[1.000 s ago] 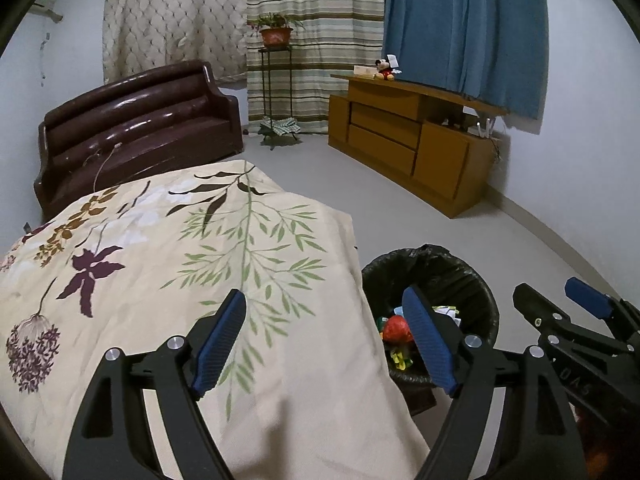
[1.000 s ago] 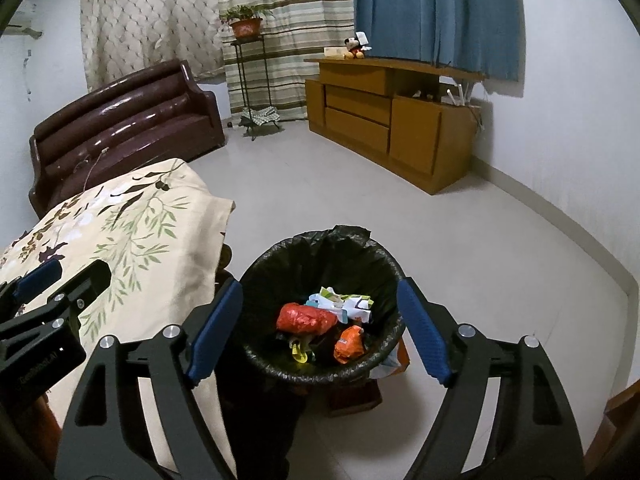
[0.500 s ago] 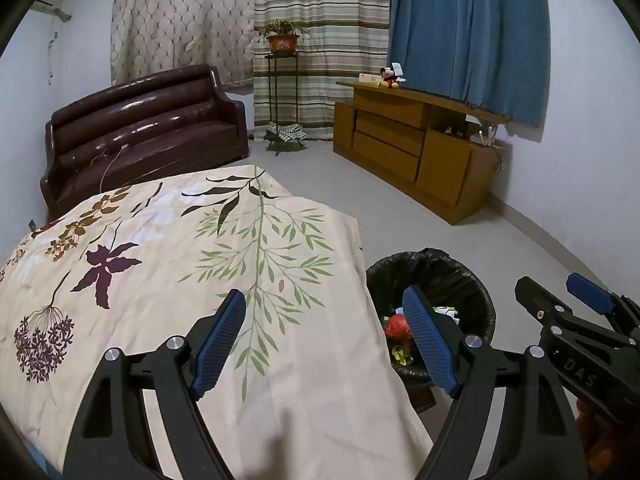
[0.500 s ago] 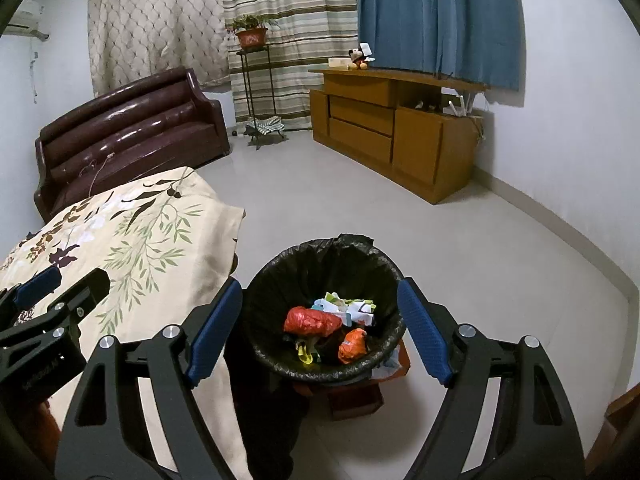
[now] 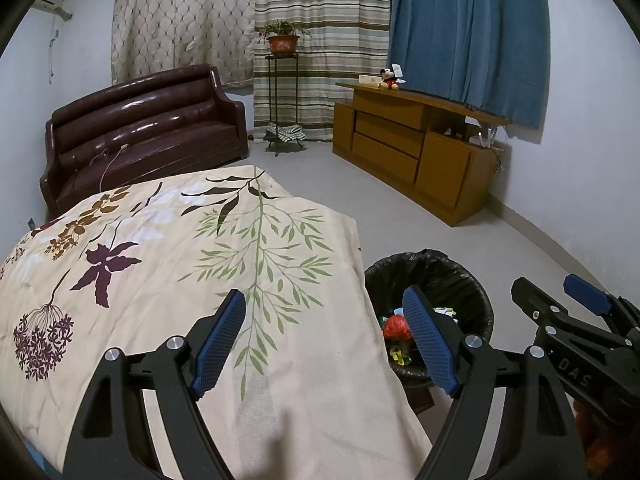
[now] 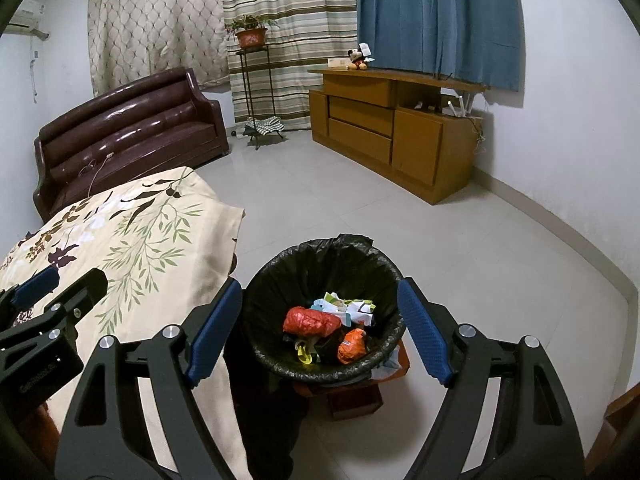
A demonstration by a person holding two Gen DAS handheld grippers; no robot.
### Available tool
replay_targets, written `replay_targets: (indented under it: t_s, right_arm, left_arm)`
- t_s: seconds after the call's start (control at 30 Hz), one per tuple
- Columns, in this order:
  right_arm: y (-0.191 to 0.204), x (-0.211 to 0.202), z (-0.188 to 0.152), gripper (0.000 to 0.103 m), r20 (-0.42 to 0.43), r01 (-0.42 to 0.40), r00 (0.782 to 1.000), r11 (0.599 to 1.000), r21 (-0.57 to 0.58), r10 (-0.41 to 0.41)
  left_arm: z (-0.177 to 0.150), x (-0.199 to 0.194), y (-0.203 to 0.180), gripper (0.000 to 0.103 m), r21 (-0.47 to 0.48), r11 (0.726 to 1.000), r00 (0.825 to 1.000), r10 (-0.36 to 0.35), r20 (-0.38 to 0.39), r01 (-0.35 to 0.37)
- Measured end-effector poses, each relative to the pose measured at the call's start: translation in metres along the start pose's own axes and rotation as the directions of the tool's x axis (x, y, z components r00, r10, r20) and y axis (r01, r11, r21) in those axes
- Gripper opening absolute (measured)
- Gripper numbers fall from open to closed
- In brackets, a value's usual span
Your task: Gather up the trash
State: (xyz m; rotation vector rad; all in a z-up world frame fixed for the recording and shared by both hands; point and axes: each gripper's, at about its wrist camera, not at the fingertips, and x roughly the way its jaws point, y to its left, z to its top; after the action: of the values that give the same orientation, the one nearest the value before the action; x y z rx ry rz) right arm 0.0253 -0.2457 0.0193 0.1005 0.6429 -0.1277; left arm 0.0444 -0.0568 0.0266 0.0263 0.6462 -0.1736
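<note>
A round bin with a black liner [image 6: 320, 264] stands on the floor beside the table. It holds a red wrapper [image 6: 310, 320], an orange wrapper [image 6: 352, 346] and white printed packaging [image 6: 348, 306]. My right gripper [image 6: 320, 336] is open and empty, held above the bin's near rim. My left gripper [image 5: 326, 340] is open and empty above the table's floral cloth [image 5: 160, 260]. The bin [image 5: 460, 280] shows at the lower right of the left wrist view, and the right gripper [image 5: 576, 312] beyond it.
A brown leather sofa [image 6: 128, 132] stands at the back left. A plant stand [image 6: 256, 92] stands by the striped curtain. A wooden cabinet [image 6: 392, 128] lines the right wall. A small wooden stool [image 6: 352, 396] sits under the bin. Pale tiled floor [image 6: 460, 240] lies between.
Both grippers have drawn back and risen a little; the bin and table look smaller and lower in view. Both jaws stay open and empty.
</note>
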Motion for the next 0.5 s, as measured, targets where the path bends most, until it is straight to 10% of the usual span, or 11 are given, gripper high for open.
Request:
replay_targets:
  t_s: [0.5]
  right_arm:
    - [0.0000, 0.0001, -0.0002, 0.078, 0.000, 0.000, 1.000, 1.000, -0.001, 0.000]
  left_arm:
    - [-0.0012, -0.0010, 0.0001, 0.078, -0.002, 1.000, 1.000, -0.002, 0.000, 0.002]
